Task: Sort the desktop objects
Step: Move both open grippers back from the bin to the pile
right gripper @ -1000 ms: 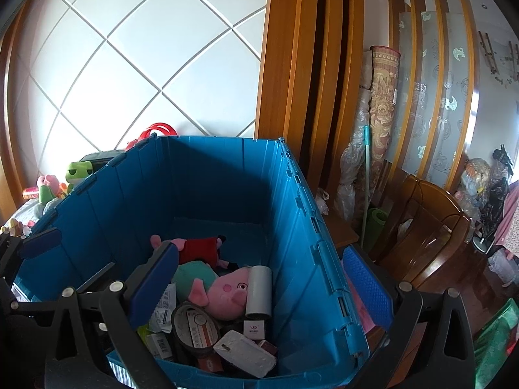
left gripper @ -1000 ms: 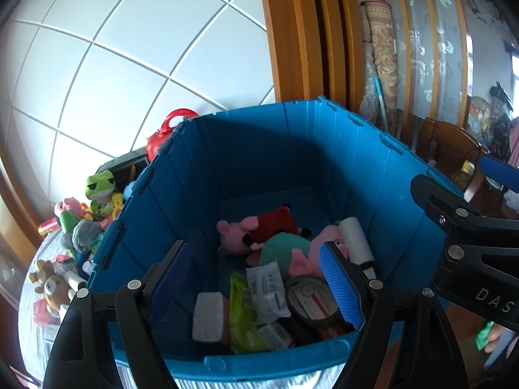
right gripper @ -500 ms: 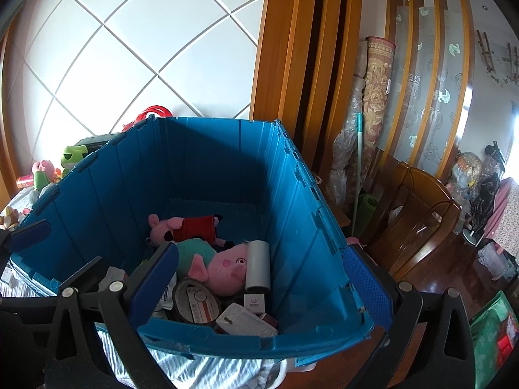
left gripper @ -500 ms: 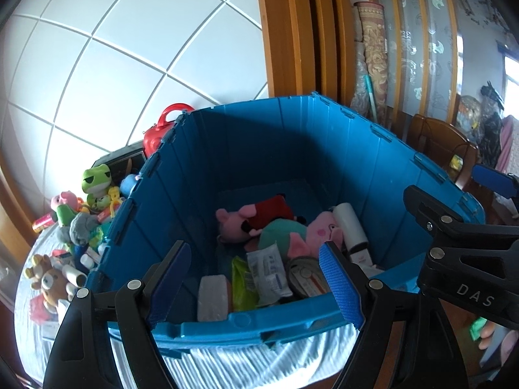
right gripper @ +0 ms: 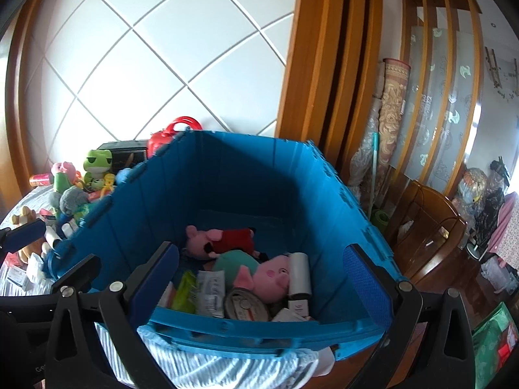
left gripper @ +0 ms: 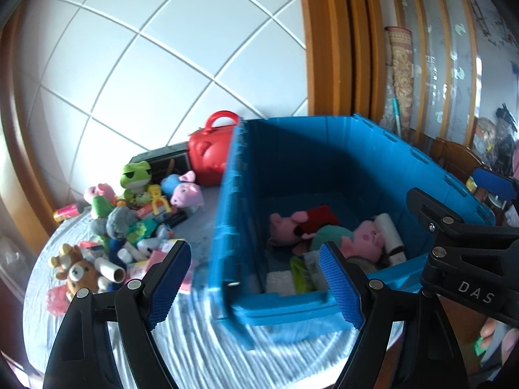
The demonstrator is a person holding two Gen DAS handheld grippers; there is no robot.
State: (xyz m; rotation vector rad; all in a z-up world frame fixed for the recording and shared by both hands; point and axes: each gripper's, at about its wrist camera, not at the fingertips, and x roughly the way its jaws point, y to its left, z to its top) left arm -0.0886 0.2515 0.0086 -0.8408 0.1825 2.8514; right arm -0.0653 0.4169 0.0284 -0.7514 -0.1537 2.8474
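Sitting on the striped cloth [left gripper: 201, 350] is the blue crate [right gripper: 227, 201] — biggest thing in view, holding pig plushes [right gripper: 272, 275], a white roll [right gripper: 300, 274], a tin [right gripper: 246, 304] and packets. Left of it, on the cloth, lies the unsorted pile [left gripper: 129, 227]: frog plush [left gripper: 138, 178], red case [left gripper: 211, 155], bear [left gripper: 78, 272]. Left gripper [left gripper: 254, 287] hangs at the crate's near-left corner, jaws apart, empty. Right gripper [right gripper: 259, 287] sits over the near rim — jaws wide, holding nothing.
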